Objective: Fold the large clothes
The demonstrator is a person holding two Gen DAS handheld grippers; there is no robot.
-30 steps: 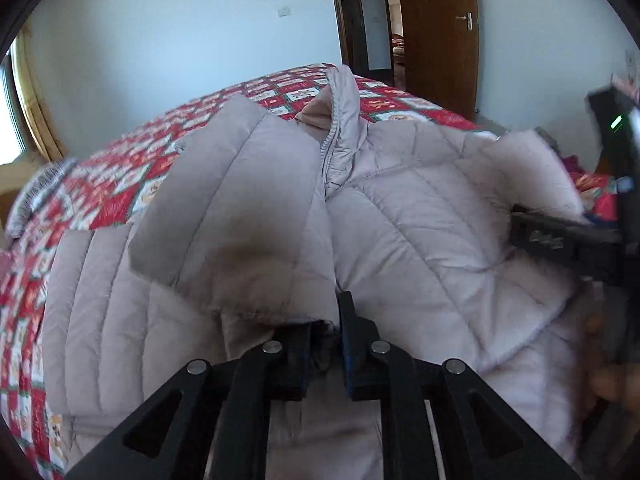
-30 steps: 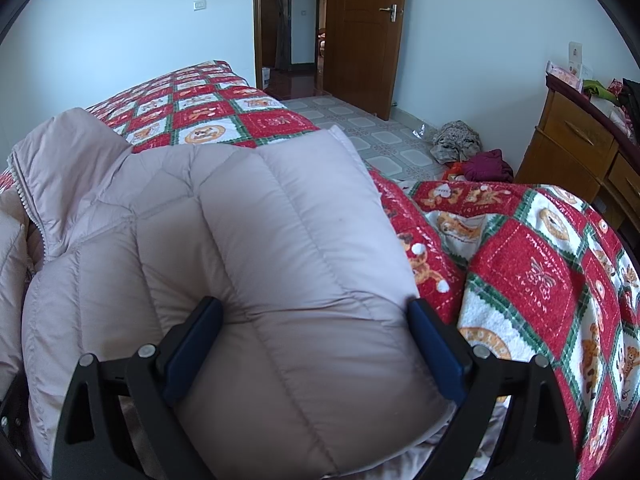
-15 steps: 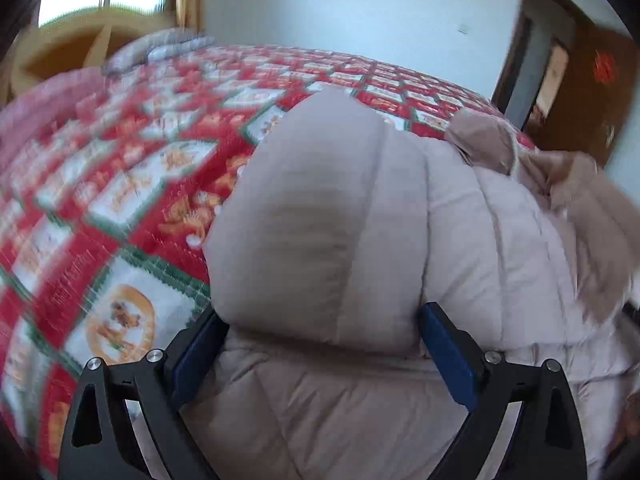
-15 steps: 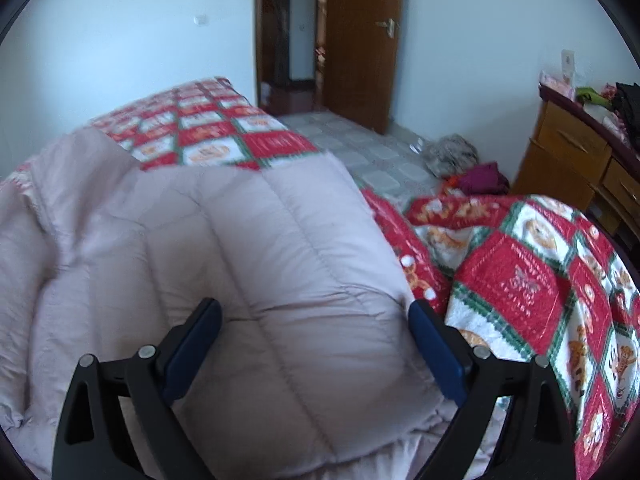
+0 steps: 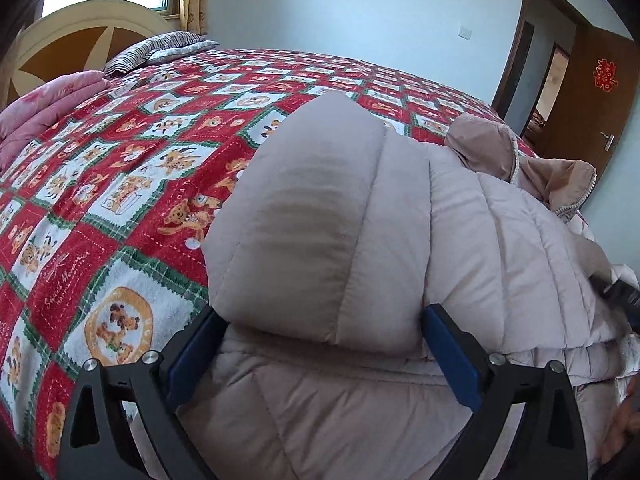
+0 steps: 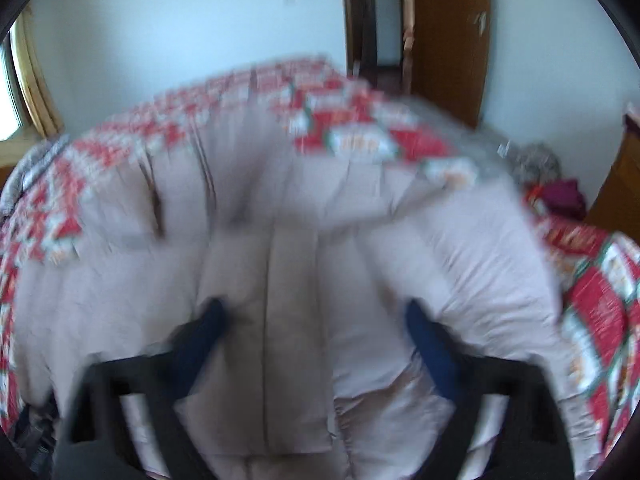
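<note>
Looking down the left wrist view first: the left gripper [image 5: 320,344] has its jaws spread about as wide as they go, and they're opening a touch more, with the folded-over sleeve [image 5: 320,220] of the puffy beige jacket [image 5: 500,248] sitting between the blue pads [image 5: 192,352] but nothing squeezing it. Jacket's lying on the red patchwork quilt [image 5: 120,184], collar end off toward the door [image 5: 592,92], pillows up by the headboard.

Right wrist view is smeared with motion blur, so take this loosely: the right gripper [image 6: 316,340] is over the middle of the jacket with its jaws closing, padded fabric between them, though I don't see the pads biting yet.

My read is the sleeves are tucked in and the body fold is coming up. Next move probably needs a solid pinch on the hem so that slippery thick layer doesn't slide out
</note>
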